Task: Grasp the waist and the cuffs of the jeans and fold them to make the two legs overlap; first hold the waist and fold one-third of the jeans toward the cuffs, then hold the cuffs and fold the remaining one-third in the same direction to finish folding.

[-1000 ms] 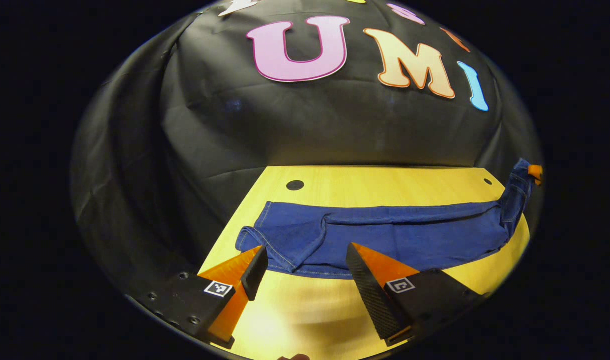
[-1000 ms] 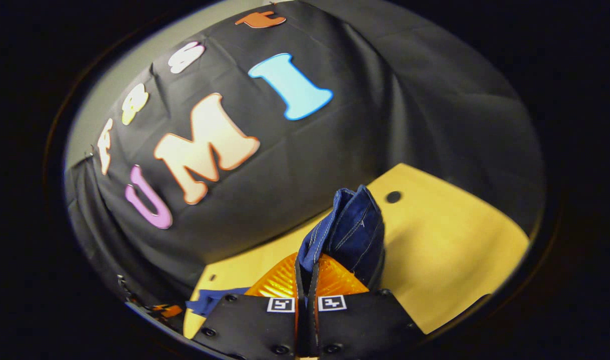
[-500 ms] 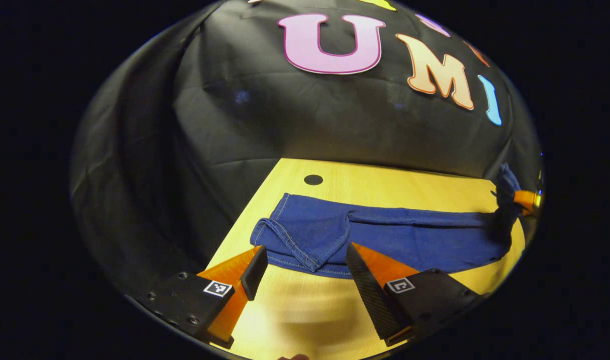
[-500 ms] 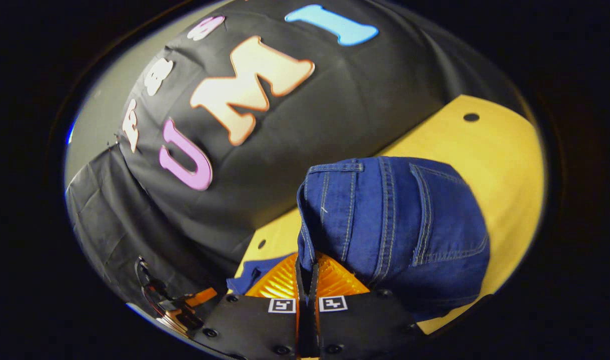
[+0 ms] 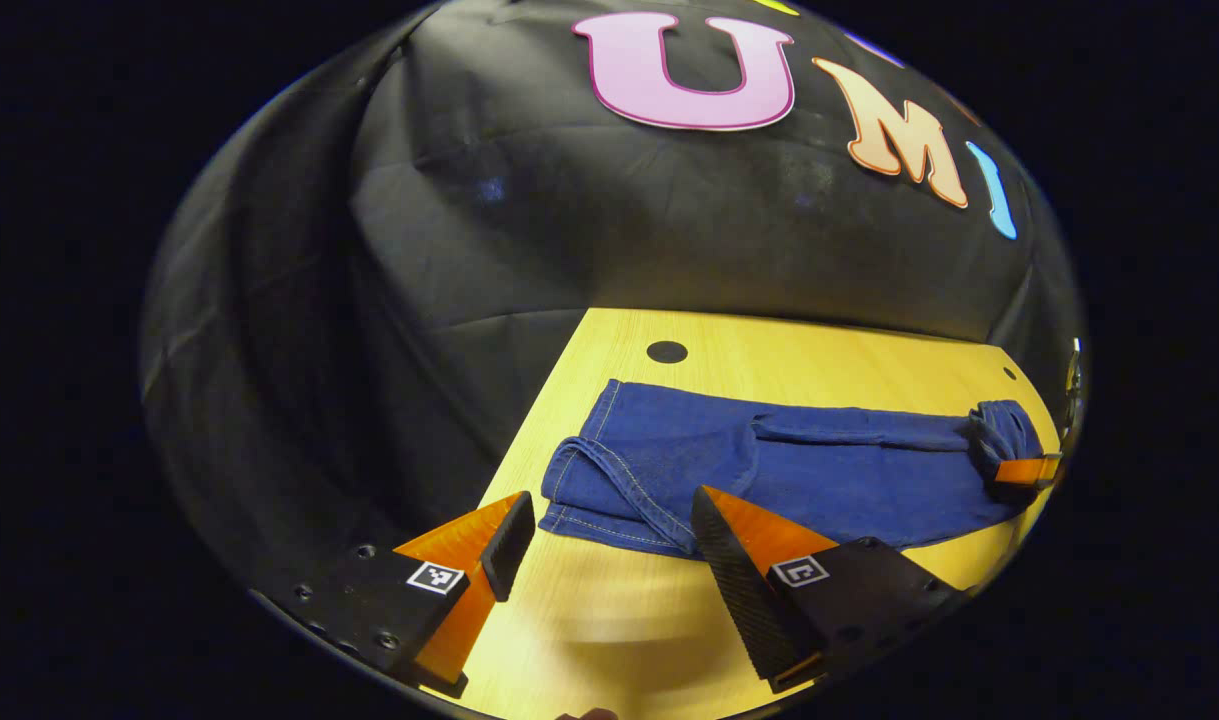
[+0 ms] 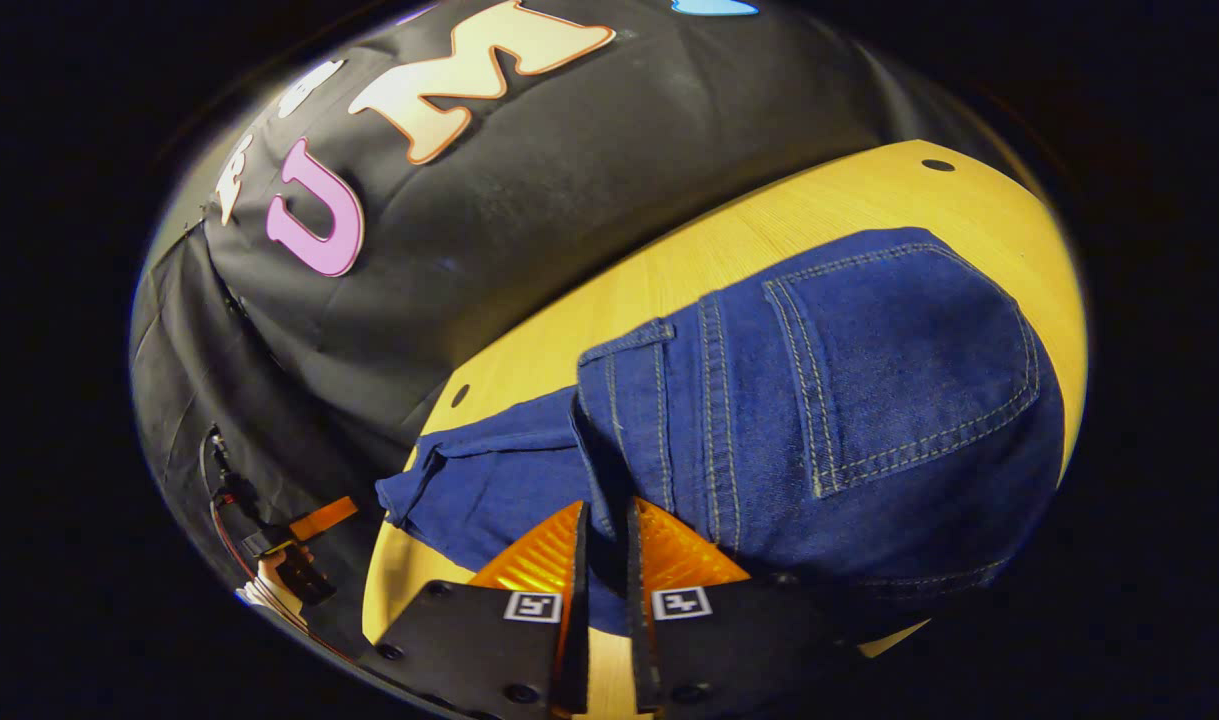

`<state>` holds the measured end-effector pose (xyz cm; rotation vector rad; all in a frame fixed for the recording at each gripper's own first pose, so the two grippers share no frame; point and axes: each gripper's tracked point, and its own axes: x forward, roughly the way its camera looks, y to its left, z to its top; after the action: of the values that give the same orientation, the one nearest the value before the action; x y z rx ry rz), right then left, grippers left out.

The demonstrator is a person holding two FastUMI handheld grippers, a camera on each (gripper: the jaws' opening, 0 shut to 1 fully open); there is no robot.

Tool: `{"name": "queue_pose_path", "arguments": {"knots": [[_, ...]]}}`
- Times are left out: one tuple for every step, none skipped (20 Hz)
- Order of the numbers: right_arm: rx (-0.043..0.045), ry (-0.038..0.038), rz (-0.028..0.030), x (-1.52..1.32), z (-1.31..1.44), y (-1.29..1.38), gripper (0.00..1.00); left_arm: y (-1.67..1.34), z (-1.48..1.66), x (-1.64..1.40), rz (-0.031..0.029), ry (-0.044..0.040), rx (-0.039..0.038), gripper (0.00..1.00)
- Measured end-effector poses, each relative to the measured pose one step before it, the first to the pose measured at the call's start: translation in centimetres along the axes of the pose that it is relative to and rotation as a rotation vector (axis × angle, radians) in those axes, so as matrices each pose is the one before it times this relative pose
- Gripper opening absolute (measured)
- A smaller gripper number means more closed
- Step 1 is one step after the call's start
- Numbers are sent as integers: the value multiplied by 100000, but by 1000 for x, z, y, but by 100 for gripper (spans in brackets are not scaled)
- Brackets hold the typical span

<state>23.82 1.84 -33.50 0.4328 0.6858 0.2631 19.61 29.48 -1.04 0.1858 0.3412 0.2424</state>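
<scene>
Blue jeans (image 5: 829,470) lie lengthwise on the yellow table (image 5: 609,620), legs overlapped. Their cuffs (image 5: 609,480) rest just beyond my left gripper (image 5: 611,498), which hovers open over the table's near edge and holds nothing. At the far right my right gripper (image 5: 1024,470) sits low on the bunched waist. In the right gripper view the waist and a back pocket (image 6: 899,370) lie folded over on the legs. My right gripper (image 6: 606,506) pinches the waist edge, its jaws a narrow gap apart with denim between them. The left gripper (image 6: 309,520) and a hand (image 6: 269,585) show at the lower left.
The black cloth wall stands close behind the table's far edge. Round holes mark the tabletop, one near the cuffs (image 5: 666,351) and one past the waist (image 6: 937,165). Bare wood lies in front of the jeans (image 5: 589,640).
My right gripper has swung the raised waist down and over onto the legs, and its jaws have parted slightly. The left gripper has stayed open and drifted a little.
</scene>
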Motion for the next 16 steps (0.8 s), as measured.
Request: {"name": "queue_pose_path", "arguments": {"knots": [[1937,12,4635,-142,-115,1331,22,230,-244,798,-362,872,607,95],[2272,-294,2994,-364,222,1097,48,364,-12,750,-721,644,242,95],[1024,-537,160,-423,227,681,73,235,-115,716,-1002,808,-449,95],[-1567,-2233,-2599,-673,602,-18,99,227,108,627,-947,329,-810,95],[-2660,-3201,-1589,-1083,1070,-40,98,291,12,594,-712,47,-1049,96],[-2113,-2495,-1137,-1005,793,237,98,303,-131,635,-510,445,-956,96],[-1031,-1353,-611,-1105,999,274,98,454,-132,503,-11,591,-669,95],[-796,-1465,-703,-1116,989,186,98,534,-32,389,787,39,-428,95],[-1054,-1865,-891,-981,1039,17,98,365,-67,359,270,-181,-830,96],[-1220,-1661,-1243,-847,910,-212,98,54,-253,187,-530,519,-845,95],[-1051,-1369,-1662,-670,881,-250,97,-68,-176,128,-884,441,-964,95],[-734,-1077,-1490,-599,695,-384,98,-258,-301,147,-1780,681,-930,95],[-812,-651,-1576,-431,423,-389,98,79,-223,160,-885,853,-555,94],[-827,-2,-1485,-235,196,-382,98,122,-195,64,-80,906,-119,93],[-508,313,-1242,-142,-24,-381,98,-38,-293,293,180,455,-427,92],[-199,450,-818,-60,-67,-186,98,-260,-205,139,-1017,628,-557,92]]}}
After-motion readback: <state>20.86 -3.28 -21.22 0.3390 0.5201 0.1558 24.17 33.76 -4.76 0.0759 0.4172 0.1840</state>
